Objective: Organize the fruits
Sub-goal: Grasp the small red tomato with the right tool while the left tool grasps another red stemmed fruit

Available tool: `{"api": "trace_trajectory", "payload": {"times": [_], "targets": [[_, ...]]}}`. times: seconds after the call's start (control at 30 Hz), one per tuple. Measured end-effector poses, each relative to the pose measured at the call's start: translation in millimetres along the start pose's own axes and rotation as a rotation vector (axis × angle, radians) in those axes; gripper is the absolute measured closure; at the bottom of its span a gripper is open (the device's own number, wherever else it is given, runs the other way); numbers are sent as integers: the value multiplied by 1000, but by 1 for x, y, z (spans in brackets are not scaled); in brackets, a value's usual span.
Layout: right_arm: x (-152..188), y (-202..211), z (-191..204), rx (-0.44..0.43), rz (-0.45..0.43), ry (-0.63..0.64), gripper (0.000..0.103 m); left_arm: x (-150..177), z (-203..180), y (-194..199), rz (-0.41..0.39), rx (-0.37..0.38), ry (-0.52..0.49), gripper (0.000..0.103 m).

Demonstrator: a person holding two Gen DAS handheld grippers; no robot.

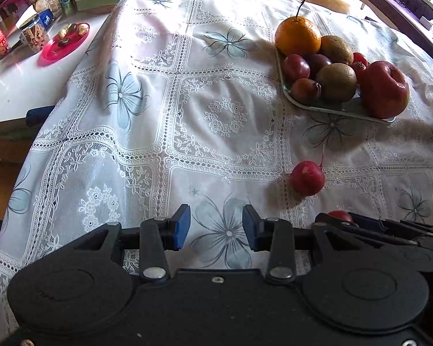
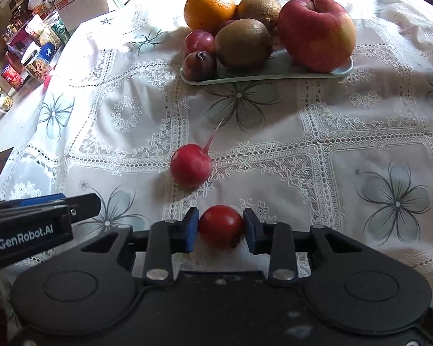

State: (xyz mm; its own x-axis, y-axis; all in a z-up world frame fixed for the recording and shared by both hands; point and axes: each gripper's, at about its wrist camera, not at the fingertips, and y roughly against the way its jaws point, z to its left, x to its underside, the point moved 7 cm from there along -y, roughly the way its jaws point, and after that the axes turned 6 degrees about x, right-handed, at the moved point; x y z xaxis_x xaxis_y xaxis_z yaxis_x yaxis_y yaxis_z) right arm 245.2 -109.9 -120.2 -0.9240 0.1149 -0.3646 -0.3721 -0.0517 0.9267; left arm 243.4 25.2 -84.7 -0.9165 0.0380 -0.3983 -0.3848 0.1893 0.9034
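Right gripper (image 2: 220, 229) grips cherry tomato (image 2: 220, 226); radish (image 2: 191, 165) just ahead.

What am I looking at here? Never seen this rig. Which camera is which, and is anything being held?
No robot arm: a person carries one hand-held pair of tongs in each hand, each with a fisheye camera looking along its two blue-padded fingers.

The left wrist view shows the left tongs open over the white lace tablecloth, holding nothing.

The right wrist view shows the right tongs shut on a small round red fruit, perhaps a cherry tomato.

On the cloth lies a loose red radish with a thin root tail. Behind it a pale rectangular tray carries a big red apple, an orange, two brown kiwis and small dark-red fruits.
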Motion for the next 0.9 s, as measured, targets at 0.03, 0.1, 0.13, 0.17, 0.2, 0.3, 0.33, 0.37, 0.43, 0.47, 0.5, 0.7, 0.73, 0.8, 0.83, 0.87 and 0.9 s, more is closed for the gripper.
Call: {"api": "trace_trajectory", "payload": {"times": [0.03,0.1,0.13,0.17,0.2,0.3,0.33,0.37,0.43,0.47,0.5,0.7,0.73,0.8,0.83,0.87,0.9], "targets": [[0,4,-3,-3,-4,-4,68,-1,-3,1,-4,7,-5,56],[-1,15,-14,0,-22,-17,68,-3,-10,3,-17,20,-18,56],[-1,20,-19,1,-32,-21,68,-5,-15,4,-27,28,-28,56],[-1,27,-24,2,-42,-26,68,-7,-20,5,-36,37,-40,56],[0,32,-30,4,-50,-33,68,-8,-25,5,-46,46,-49,56],[1,49,-50,6,-74,-58,68,-13,-41,4,-70,82,-77,56],[2,53,-56,8,-80,-63,68,-14,-47,3,-76,90,-84,56],[3,57,-62,11,-85,-66,68,-16,-52,1,-81,96,-91,56],[6,62,-72,21,-90,-69,68,-17,-61,-2,-88,105,-107,56],[8,63,-76,27,-93,-70,68,-17,-66,-4,-92,109,-118,56],[10,63,-81,31,-94,-72,68,-17,-70,-7,-95,111,-130,55],[19,63,-96,16,-84,-103,68,-15,-85,-25,-84,92,-159,55],[20,62,-97,15,-82,-105,68,-15,-86,-29,-82,84,-162,55],[20,59,-97,15,-78,-109,68,-15,-88,-35,-82,65,-172,55],[21,58,-97,13,-77,-111,68,-16,-88,-37,-86,55,-177,55],[20,57,-97,10,-75,-113,68,-17,-88,-39,-92,48,-179,55],[21,57,-97,7,-74,-114,68,-18,-88,-41,-96,42,-180,55]]}}
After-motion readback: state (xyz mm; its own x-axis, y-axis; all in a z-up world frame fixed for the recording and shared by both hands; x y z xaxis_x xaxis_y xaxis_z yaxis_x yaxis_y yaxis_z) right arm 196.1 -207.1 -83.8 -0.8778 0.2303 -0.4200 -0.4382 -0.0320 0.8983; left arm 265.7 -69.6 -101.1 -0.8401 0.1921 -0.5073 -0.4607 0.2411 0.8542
